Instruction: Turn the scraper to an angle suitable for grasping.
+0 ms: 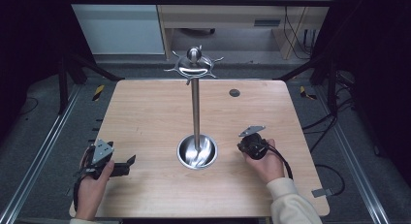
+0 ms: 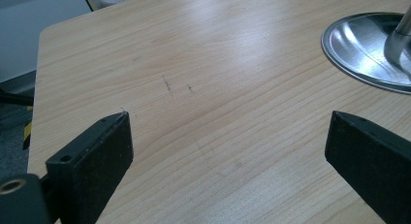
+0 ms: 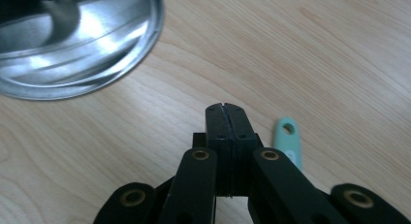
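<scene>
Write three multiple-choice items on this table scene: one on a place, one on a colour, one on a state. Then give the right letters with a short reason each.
1. Where does the metal stand sit on the table?
A. near the middle
B. at the far left corner
C. at the near right corner

2. What colour is the small tag lying beside the right hand-held gripper?
A. red
B. mint green
C. yellow

3. How do the jaws of the left hand-held gripper stand?
A. pressed together
C. clamped on the stand's pole
B. wide apart over bare wood

Answers:
1 A, its round dish base rests between the two hands in the high view.
2 B, the right gripper view shows its pale green.
3 B, the left gripper view shows wood between them.
</scene>
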`<control>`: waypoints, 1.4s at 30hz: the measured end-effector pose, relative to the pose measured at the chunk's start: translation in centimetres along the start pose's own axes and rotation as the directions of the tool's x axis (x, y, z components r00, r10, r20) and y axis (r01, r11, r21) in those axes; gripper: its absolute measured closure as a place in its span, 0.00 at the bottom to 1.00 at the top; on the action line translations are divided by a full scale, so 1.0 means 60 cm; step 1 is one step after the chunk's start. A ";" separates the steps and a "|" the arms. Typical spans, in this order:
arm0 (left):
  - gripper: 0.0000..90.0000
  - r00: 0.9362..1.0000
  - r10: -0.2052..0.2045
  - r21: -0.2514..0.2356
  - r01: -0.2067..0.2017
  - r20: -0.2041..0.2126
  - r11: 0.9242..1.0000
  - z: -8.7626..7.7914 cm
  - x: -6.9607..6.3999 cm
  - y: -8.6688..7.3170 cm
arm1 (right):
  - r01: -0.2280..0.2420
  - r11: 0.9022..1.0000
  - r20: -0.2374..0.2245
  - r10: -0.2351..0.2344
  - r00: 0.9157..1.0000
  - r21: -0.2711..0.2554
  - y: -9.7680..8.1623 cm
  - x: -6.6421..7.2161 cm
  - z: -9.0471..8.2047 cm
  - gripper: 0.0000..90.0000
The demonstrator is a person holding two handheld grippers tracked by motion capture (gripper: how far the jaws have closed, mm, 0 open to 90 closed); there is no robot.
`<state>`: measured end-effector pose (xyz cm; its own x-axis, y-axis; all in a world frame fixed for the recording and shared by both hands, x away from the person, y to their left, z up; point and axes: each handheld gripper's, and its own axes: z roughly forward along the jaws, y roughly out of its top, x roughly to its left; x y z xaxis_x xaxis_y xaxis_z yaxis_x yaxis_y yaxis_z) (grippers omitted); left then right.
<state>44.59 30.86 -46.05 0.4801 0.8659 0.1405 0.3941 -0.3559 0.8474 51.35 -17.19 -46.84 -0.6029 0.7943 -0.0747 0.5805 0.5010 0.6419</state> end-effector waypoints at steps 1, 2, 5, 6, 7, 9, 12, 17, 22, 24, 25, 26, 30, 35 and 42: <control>0.03 1.000 0.003 0.003 -0.003 0.001 1.000 0.001 0.000 0.000 | -0.013 1.000 0.003 0.013 1.000 0.001 -0.001 -0.004 0.000 1.00; 0.03 1.000 0.003 0.003 -0.003 0.001 1.000 0.001 0.000 0.000 | -0.024 1.000 0.010 0.024 1.000 0.006 -0.003 -0.007 -0.001 1.00; 0.03 1.000 0.005 0.004 -0.005 0.002 1.000 0.001 -0.001 0.001 | -0.034 0.999 0.020 0.034 0.999 0.005 -0.005 -0.013 0.001 1.00; 0.03 1.000 0.005 0.004 -0.005 0.002 1.000 0.001 -0.001 0.001 | -0.040 0.999 0.027 0.039 0.999 0.010 -0.007 -0.017 0.001 1.00; 0.03 1.000 0.005 0.004 -0.005 0.002 1.000 0.001 -0.001 0.000 | -0.039 0.999 0.028 0.039 0.999 0.009 -0.008 -0.019 0.002 1.00; 0.03 1.000 0.004 0.005 -0.004 0.002 1.000 0.001 0.000 0.000 | -0.047 0.999 0.030 0.047 0.998 0.016 -0.008 -0.020 0.004 1.00; 0.03 1.000 0.005 0.005 -0.005 0.002 1.000 0.001 -0.001 0.000 | -0.047 0.998 0.025 0.046 0.999 0.029 -0.009 -0.020 0.008 1.00; 0.03 1.000 0.007 0.007 -0.007 0.002 1.000 0.002 -0.001 0.000 | -0.058 0.997 0.039 0.056 0.998 0.057 -0.011 -0.025 0.012 1.00; 0.03 1.000 0.007 0.007 -0.007 0.003 1.000 0.001 -0.001 0.000 | -0.077 0.994 0.041 0.074 0.996 0.080 -0.016 -0.033 0.016 1.00; 0.03 1.000 0.007 0.007 -0.007 0.004 1.000 0.001 -0.001 0.000 | -0.080 0.993 0.042 0.077 0.996 0.084 -0.016 -0.033 0.017 1.00; 0.03 1.000 0.008 0.008 -0.008 0.005 1.000 0.001 -0.001 0.000 | -0.078 0.993 0.044 0.075 0.996 0.085 -0.016 -0.033 0.017 1.00; 0.03 1.000 0.008 0.009 -0.009 0.004 1.000 0.001 -0.001 0.000 | -0.079 0.993 0.046 0.076 0.996 0.084 -0.016 -0.033 0.017 1.00; 0.03 1.000 0.008 0.008 -0.008 0.004 1.000 0.002 -0.002 0.000 | -0.081 0.993 0.058 0.076 0.995 0.088 -0.017 -0.035 0.016 1.00; 0.03 1.000 0.008 0.009 -0.008 0.004 1.000 0.002 -0.002 0.000 | -0.089 0.992 0.077 0.082 0.994 0.093 -0.019 -0.040 0.016 1.00; 0.03 1.000 0.008 0.009 -0.008 0.005 1.000 0.002 -0.002 0.000 | -0.148 0.985 0.116 0.138 0.984 0.086 -0.025 -0.057 0.007 1.00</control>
<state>44.62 30.71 -46.10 0.4873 0.8613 0.1442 0.3972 -0.3657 0.8417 52.76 -20.54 -47.87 -0.4495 0.8903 -0.0734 0.7086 0.4054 0.5775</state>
